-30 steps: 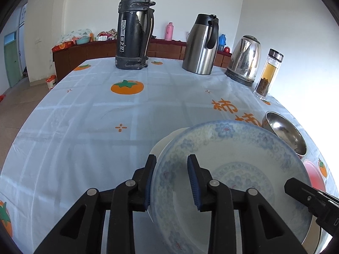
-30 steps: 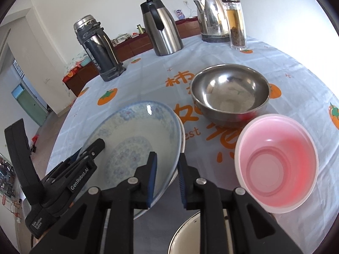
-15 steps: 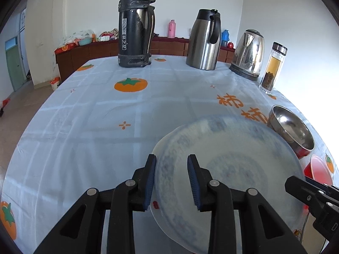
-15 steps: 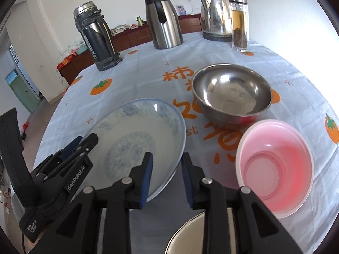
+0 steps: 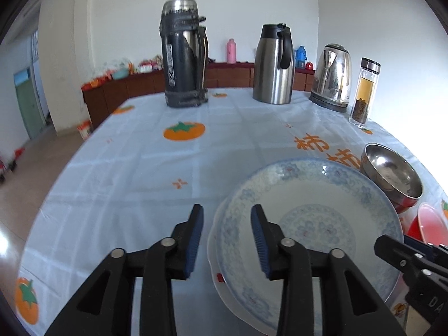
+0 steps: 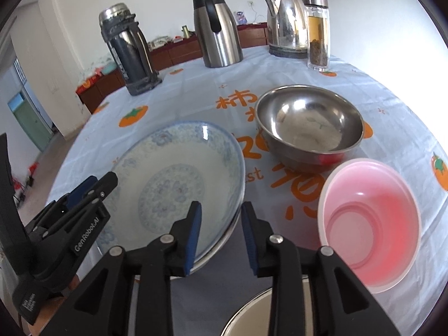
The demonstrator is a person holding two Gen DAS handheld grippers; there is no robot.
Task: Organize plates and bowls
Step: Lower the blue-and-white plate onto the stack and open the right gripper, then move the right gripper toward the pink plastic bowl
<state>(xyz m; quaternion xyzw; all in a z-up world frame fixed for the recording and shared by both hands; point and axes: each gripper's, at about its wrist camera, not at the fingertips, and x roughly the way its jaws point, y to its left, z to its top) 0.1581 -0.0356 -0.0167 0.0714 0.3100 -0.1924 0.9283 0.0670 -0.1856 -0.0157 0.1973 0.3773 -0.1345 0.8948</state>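
Observation:
A blue-patterned white plate (image 5: 313, 218) lies stacked on another plate on the table; it also shows in the right wrist view (image 6: 179, 179). My left gripper (image 5: 226, 238) is open, its jaws either side of the plate's left rim without touching. My right gripper (image 6: 219, 232) is open, its jaws straddling the plate's near right rim. A steel bowl (image 6: 308, 123) sits on a red bowl behind a pink plastic bowl (image 6: 369, 224). The steel bowl also shows in the left wrist view (image 5: 392, 170).
A dark thermos (image 5: 183, 53), a steel jug (image 5: 274, 64), a kettle (image 5: 333, 77) and a tea bottle (image 5: 365, 92) stand at the table's far side. A pale enamel dish rim (image 6: 252, 319) shows under my right gripper. The tablecloth (image 5: 126, 168) has orange fruit prints.
Both grippers opened and let go of the patterned plate, which now rests on the plate beneath. Both grippers drew back slightly.

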